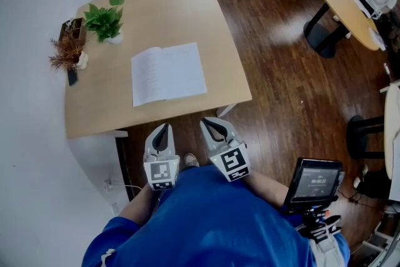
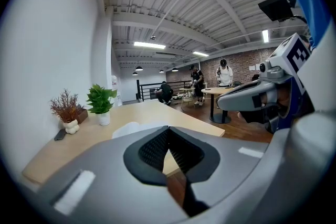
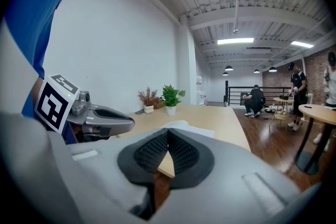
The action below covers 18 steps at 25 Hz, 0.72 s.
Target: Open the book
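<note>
A book (image 1: 167,73) lies open with its white pages up in the middle of the light wooden table (image 1: 187,3). Both grippers hover side by side off the table's near edge, close to the person's blue shirt and apart from the book. In the head view my left gripper (image 1: 165,128) and my right gripper (image 1: 206,122) both have their tips together. The left gripper view shows my left gripper (image 2: 168,128) shut on nothing, with the book (image 2: 128,128) beyond it. The right gripper view shows my right gripper (image 3: 168,131) likewise shut and empty, with the book (image 3: 185,126) ahead.
A green potted plant (image 1: 106,22), a dried plant in a small vase (image 1: 67,54) and a dark flat device (image 1: 72,76) stand at the table's far left. A round table (image 1: 347,6) is at the right. A screen device (image 1: 315,181) hangs by the person's right side. People (image 2: 224,72) stand far off.
</note>
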Tool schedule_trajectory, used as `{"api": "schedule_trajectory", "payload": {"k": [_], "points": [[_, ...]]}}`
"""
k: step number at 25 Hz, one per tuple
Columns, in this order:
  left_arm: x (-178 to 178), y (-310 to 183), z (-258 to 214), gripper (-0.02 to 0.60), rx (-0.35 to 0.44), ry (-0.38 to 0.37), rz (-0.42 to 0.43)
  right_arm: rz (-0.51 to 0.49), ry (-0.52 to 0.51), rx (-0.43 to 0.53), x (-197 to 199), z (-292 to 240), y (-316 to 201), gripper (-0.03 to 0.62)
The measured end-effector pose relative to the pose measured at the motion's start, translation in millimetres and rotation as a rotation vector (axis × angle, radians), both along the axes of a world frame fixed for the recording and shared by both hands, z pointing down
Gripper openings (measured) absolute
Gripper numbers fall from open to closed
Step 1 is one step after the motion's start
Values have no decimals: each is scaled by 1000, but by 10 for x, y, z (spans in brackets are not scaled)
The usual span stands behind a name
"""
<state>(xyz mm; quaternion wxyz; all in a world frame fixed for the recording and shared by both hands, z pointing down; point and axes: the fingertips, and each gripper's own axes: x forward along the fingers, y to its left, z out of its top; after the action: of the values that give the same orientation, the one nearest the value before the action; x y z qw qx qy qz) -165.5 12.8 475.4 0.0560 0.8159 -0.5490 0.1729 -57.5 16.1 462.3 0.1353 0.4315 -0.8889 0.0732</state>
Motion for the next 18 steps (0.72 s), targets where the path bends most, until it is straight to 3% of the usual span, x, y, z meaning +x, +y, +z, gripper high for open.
{"api": "schedule_trajectory", "payload": {"k": [18], "points": [[28,-6,75,6,-2,-16,8,-17,2,9,-7,22,-1,3]]}}
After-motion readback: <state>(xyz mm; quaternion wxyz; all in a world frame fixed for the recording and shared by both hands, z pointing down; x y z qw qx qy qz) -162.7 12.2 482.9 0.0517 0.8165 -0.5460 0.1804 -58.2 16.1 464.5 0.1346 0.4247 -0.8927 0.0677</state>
